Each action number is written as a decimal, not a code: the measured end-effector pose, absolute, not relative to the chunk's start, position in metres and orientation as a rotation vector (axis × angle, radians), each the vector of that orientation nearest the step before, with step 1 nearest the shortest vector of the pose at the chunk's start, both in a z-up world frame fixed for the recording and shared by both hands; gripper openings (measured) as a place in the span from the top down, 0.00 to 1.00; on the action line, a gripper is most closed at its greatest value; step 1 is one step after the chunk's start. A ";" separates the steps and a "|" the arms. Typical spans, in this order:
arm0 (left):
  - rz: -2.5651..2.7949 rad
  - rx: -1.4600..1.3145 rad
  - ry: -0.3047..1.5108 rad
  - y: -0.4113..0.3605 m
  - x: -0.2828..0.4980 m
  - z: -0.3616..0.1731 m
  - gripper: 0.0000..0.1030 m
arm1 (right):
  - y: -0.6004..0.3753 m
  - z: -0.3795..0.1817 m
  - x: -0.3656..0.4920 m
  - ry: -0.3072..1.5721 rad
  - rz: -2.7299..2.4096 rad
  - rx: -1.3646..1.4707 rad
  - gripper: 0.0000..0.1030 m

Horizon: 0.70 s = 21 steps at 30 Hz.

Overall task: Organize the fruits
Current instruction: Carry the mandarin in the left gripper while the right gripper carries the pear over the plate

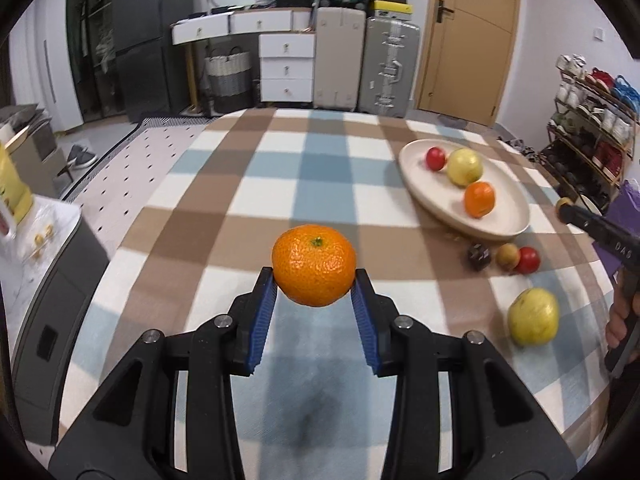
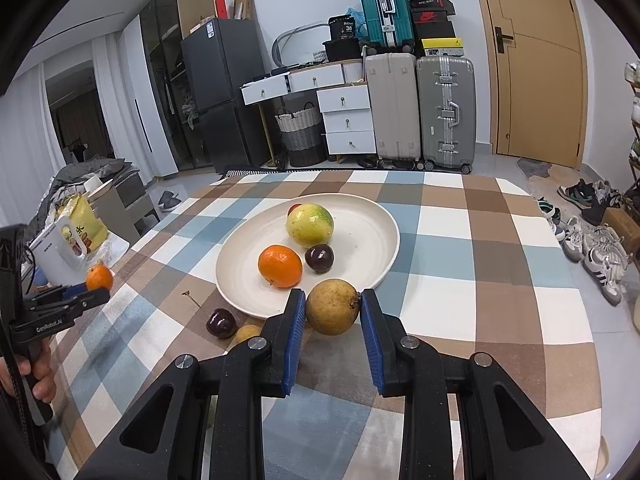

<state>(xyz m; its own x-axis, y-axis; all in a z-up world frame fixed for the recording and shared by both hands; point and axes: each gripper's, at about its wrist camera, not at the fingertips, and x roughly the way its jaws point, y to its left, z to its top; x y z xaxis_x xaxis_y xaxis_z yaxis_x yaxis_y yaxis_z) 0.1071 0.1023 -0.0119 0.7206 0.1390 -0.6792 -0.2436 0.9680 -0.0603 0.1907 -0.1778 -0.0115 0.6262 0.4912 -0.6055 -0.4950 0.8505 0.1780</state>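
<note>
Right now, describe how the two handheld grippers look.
Both grippers, left gripper and right gripper, are black plastic with ribbed blue pads and silver pivot bolts. The left one carries white GenRobot.AI lettering and a pistol-style handle.

We hold the left gripper (image 1: 314, 280) tilted downward above the checked tablecloth (image 1: 280, 168), its blue pads (image 1: 264, 320) pressed on a mandarin (image 1: 314, 265). Our right gripper (image 2: 333, 307) tilts down over the same cloth, pads clamping a brownish-yellow round fruit (image 2: 332, 306). Bare fingers (image 2: 40, 376) wrap the left handle.
</note>
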 end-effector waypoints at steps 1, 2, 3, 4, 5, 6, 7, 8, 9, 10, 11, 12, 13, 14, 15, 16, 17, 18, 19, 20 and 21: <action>0.199 -0.146 0.733 0.098 0.112 -0.010 0.66 | -0.178 -0.012 0.192 0.695 0.567 -0.004 0.72; 0.182 -0.143 0.726 0.091 0.119 -0.007 0.66 | -0.177 -0.012 0.193 0.698 0.569 -0.002 0.73; 0.162 -0.139 0.720 0.085 0.126 -0.005 0.66 | -0.176 -0.012 0.193 0.700 0.570 -0.002 0.73; 0.148 -0.135 0.718 0.080 0.132 -0.003 0.66 | -0.175 -0.012 0.194 0.700 0.571 -0.003 0.73; 0.136 -0.130 0.714 0.074 0.137 -0.001 0.66 | -0.175 -0.012 0.194 0.701 0.572 -0.003 0.73; 0.120 -0.125 0.707 0.068 0.145 0.001 0.66 | -0.175 -0.012 0.195 0.702 0.573 -0.003 0.73; 0.110 -0.119 0.703 0.063 0.149 0.004 0.66 | -0.173 -0.012 0.197 0.704 0.575 -0.003 0.72; 0.100 -0.116 0.700 0.059 0.154 0.005 0.66 | -0.172 -0.012 0.198 0.706 0.579 -0.005 0.72; 0.085 -0.115 0.694 0.054 0.161 0.007 0.66 | -0.170 -0.012 0.198 0.707 0.581 -0.009 0.72; 0.076 -0.115 0.692 0.051 0.165 0.008 0.66 | -0.168 -0.012 0.199 0.707 0.582 -0.013 0.72; 0.068 -0.115 0.692 0.047 0.171 0.009 0.66 | -0.166 -0.012 0.200 0.708 0.584 -0.017 0.72; 0.060 -0.114 0.691 0.043 0.176 0.010 0.66 | -0.165 -0.011 0.200 0.710 0.586 -0.018 0.72; 0.053 -0.113 0.689 0.041 0.181 0.010 0.66 | -0.164 -0.011 0.200 0.712 0.588 -0.017 0.72; 0.045 -0.110 0.684 0.037 0.186 0.011 0.66 | -0.163 -0.011 0.201 0.715 0.591 -0.016 0.72; 0.042 -0.108 0.683 0.035 0.189 0.011 0.66 | -0.162 -0.011 0.202 0.717 0.592 -0.018 0.72; 0.038 -0.105 0.682 0.033 0.193 0.012 0.66 | -0.161 -0.011 0.202 0.717 0.592 -0.021 0.72; 0.032 -0.102 0.680 0.030 0.197 0.012 0.66 | -0.160 -0.010 0.203 0.718 0.593 -0.022 0.72; 0.025 -0.101 0.677 0.029 0.199 0.012 0.66 | -0.158 -0.010 0.205 0.717 0.596 -0.021 0.72; 0.021 -0.099 0.674 0.028 0.203 0.012 0.66 | -0.157 -0.010 0.207 0.719 0.598 -0.020 0.72; 0.019 -0.095 0.675 0.027 0.208 0.011 0.66 | -0.155 -0.010 0.209 0.719 0.600 -0.019 0.72; 0.016 -0.094 0.678 0.025 0.213 0.009 0.66 | -0.153 -0.010 0.209 0.718 0.600 -0.021 0.72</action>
<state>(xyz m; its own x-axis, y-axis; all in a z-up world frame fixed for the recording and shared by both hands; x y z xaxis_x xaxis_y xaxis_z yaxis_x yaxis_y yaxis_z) 0.2128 0.0253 0.0092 0.7789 -0.0157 -0.6270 -0.0454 0.9957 -0.0813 0.2094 -0.1530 -0.0100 0.5932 0.5092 -0.6236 -0.5230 0.8326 0.1824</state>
